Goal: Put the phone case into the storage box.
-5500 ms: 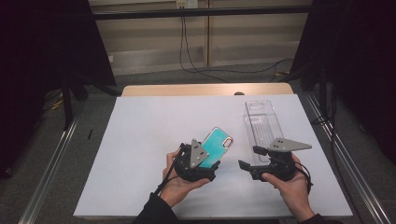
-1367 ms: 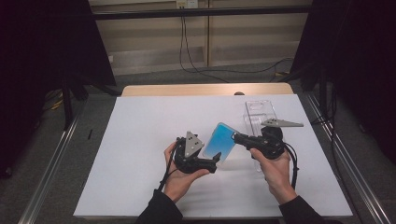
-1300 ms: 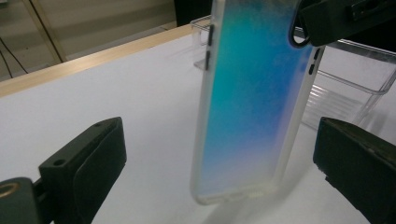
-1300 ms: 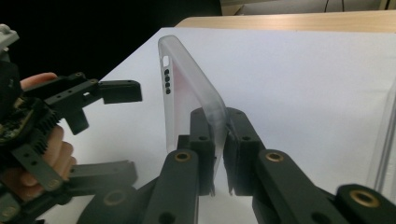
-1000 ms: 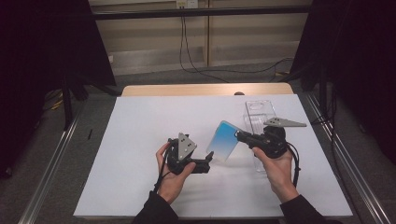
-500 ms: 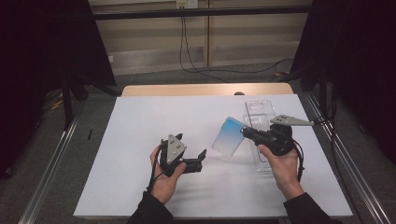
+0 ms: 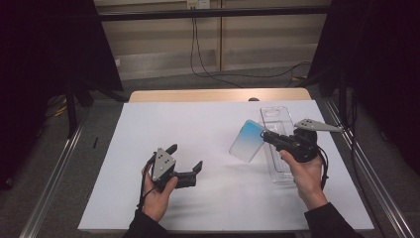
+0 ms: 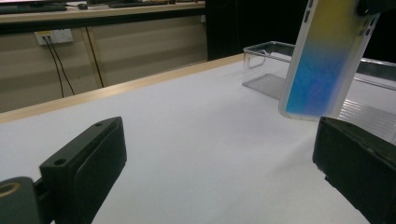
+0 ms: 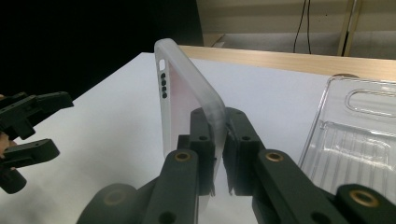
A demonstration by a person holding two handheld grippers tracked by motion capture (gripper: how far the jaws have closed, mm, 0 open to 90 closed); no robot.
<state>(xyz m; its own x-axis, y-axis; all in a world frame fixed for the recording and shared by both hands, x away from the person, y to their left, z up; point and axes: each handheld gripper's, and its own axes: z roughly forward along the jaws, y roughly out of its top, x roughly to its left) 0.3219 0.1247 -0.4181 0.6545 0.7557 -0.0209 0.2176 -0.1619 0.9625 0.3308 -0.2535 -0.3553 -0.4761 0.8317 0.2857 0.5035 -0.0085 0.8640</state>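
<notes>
— Dark curtains on both sides, a pale wall with cables at the back, and a white table (image 7: 208, 124) under the lamps. What is in hand?

— A phone case (image 7: 247, 141), frosted clear at one end and fading to blue at the other. The right gripper (image 7: 270, 139) has its fingers (image 9: 205, 140) nearly together, clamped on the case's edge, and holds it in the air above the table.

— Which way does the case sit in those fingers?

— In the right gripper view it stands on edge, rising from between the fingers, with the camera cut-out and small holes at the far end. It touches nothing but the fingers.

— And the other hand?

— The left gripper (image 7: 185, 161) hovers low over the table, well apart from the case. Its fingers (image 8: 88, 158) stand wide with nothing between them; in the left gripper view the case hangs beyond them, up and to the right.

— What lies near the case?

— A clear plastic tray (image 7: 277, 148), long and narrow, just beyond and beside the right gripper's fingers. It looks empty as far as I can tell.

— So how far along is the work?

— My reading is that the case has been picked up and now rests with the right gripper alone, so the lift is done. Left to do, I judge, is the placing: the case is off the table and not in the tray yet. The tray seems the likely goal, though that is a guess.
</notes>
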